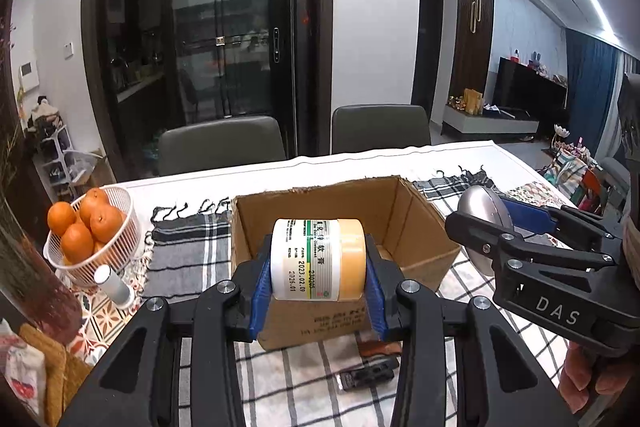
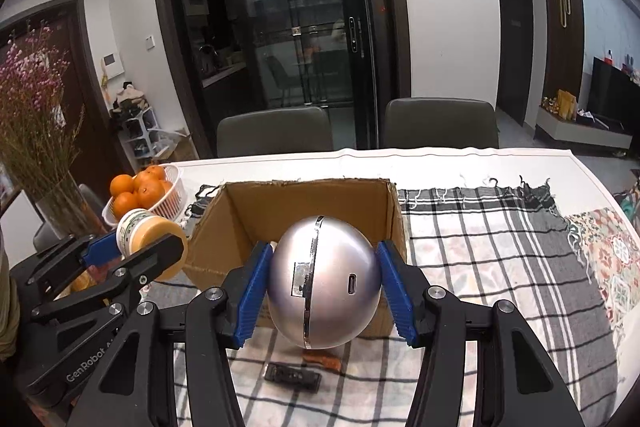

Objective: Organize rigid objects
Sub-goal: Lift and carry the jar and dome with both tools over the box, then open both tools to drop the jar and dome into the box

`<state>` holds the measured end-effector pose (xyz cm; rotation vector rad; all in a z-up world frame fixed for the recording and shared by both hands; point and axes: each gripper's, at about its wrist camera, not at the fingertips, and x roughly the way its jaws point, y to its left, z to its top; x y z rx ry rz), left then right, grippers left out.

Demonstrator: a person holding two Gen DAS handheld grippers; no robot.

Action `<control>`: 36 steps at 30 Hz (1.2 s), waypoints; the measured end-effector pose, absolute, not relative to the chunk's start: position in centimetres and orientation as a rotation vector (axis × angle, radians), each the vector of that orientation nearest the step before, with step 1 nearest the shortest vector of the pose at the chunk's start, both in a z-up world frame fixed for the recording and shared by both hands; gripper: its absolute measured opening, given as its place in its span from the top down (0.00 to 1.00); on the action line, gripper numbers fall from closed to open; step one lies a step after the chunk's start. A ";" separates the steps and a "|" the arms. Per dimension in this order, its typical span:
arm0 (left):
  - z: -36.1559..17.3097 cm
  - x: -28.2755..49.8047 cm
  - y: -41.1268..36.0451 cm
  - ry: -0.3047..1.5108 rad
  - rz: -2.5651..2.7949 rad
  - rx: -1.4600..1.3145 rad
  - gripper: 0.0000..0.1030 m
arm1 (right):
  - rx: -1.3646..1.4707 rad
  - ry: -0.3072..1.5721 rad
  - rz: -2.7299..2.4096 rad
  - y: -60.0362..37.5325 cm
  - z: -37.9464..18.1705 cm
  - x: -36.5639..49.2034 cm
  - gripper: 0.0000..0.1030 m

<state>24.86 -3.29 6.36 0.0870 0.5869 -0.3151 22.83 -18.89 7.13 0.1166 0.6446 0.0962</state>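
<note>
My left gripper [image 1: 318,263] is shut on a white jar with a yellow lid [image 1: 318,259], held sideways above the near wall of an open cardboard box [image 1: 416,223]. The jar also shows in the right wrist view [image 2: 148,233]. My right gripper [image 2: 322,281] is shut on a silver metal ball [image 2: 324,279], held over the box's front edge [image 2: 304,203]. The ball also shows in the left wrist view [image 1: 482,207], right of the box. A small black object [image 2: 292,373] and an orange-brown object [image 2: 322,361] lie on the cloth in front of the box.
A white basket of oranges [image 1: 90,227] stands left of the box, with a white tube [image 1: 114,287] beside it. A vase of dried flowers [image 2: 36,131] is at far left. A checked cloth [image 2: 480,227] covers the table. Two chairs [image 2: 276,133] stand behind.
</note>
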 end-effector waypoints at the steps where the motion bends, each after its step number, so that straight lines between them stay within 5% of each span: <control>1: 6.4 25.1 -3.4 0.590 -0.316 0.086 0.62 | 0.115 0.645 0.096 -18.9 7.2 23.1 0.47; 36: 0.9 35.0 -4.5 0.819 -0.292 0.126 0.61 | 0.072 0.899 0.109 -19.4 1.5 33.5 0.47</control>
